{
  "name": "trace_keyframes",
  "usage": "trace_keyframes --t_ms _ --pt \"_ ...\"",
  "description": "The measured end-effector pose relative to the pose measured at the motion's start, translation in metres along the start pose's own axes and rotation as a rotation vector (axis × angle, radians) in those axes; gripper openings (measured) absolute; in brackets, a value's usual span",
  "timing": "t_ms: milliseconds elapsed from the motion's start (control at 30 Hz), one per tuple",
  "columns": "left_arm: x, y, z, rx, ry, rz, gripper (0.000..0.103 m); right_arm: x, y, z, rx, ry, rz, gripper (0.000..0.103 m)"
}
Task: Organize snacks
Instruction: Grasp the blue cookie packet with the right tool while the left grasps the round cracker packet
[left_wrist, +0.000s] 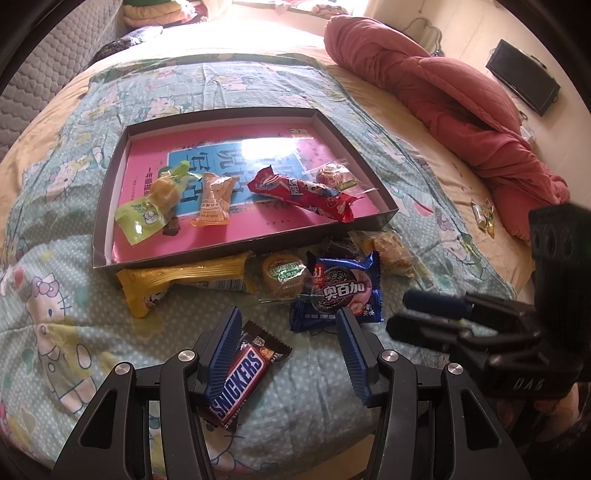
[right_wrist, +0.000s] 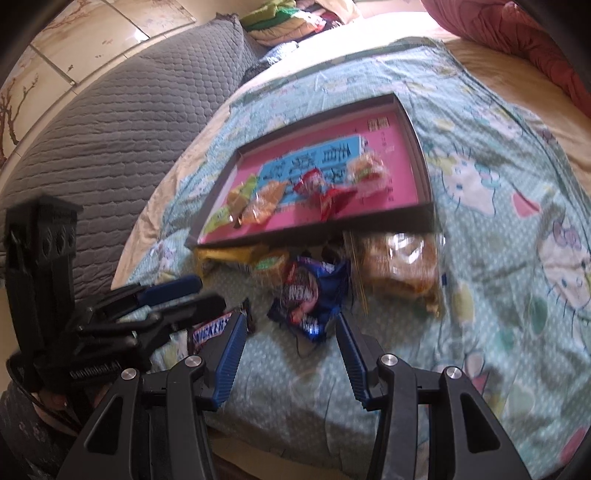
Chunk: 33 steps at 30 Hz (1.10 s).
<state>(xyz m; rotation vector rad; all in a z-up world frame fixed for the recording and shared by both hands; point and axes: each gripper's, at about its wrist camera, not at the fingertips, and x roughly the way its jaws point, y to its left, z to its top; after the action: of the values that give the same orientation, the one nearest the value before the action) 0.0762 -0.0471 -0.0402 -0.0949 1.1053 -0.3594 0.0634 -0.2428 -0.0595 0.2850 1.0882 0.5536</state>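
Observation:
A shallow dark box (left_wrist: 110, 236) with a pink bottom lies on the bed and holds several wrapped snacks, among them a long red pack (left_wrist: 303, 194). In front of it lie loose snacks: a yellow pack (left_wrist: 177, 277), a round cake (left_wrist: 284, 275), a blue cookie pack (left_wrist: 338, 290) and a Snickers bar (left_wrist: 240, 373). My left gripper (left_wrist: 286, 321) is open just above the bed, the Snickers by its left finger. My right gripper (right_wrist: 290, 325) is open, close behind the blue pack (right_wrist: 314, 291). It shows at the right of the left wrist view (left_wrist: 424, 314).
The bed has a teal cartoon sheet (left_wrist: 55, 295). A red quilt (left_wrist: 461, 103) is bundled at the far right, with a small yellow candy (left_wrist: 484, 214) beside it. A grey padded headboard (right_wrist: 110, 122) is on the left. A clear bag of biscuits (right_wrist: 402, 269) lies near the box.

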Motion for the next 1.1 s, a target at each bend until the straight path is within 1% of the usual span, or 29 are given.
trace_keyframes --t_ms 100,333,500,767,867,1000,1100 --pt "0.0 0.003 0.0 -0.012 0.001 -0.006 0.055 0.004 -0.003 -0.004 0.018 0.024 0.005 0.05" --pt "0.005 0.005 0.002 -0.035 0.01 -0.033 0.055 0.015 -0.012 -0.004 0.063 0.045 0.017 0.05" --pt "0.015 0.006 0.007 -0.064 0.021 -0.076 0.055 0.028 -0.017 -0.003 0.07 0.075 0.01 0.05" --pt "0.039 0.016 0.019 -0.14 0.047 -0.139 0.055 0.036 -0.013 0.0 0.049 0.073 0.0 0.05" --pt "0.048 0.015 0.023 -0.149 0.063 -0.134 0.055 0.039 -0.011 0.001 0.037 0.074 0.001 0.05" --pt "0.057 0.011 0.026 -0.147 0.082 -0.1 0.055 0.043 -0.009 0.002 0.034 0.074 0.004 0.05" --pt "0.063 0.011 0.026 -0.15 0.096 -0.088 0.055 0.045 -0.009 0.003 0.038 0.074 0.011 0.05"
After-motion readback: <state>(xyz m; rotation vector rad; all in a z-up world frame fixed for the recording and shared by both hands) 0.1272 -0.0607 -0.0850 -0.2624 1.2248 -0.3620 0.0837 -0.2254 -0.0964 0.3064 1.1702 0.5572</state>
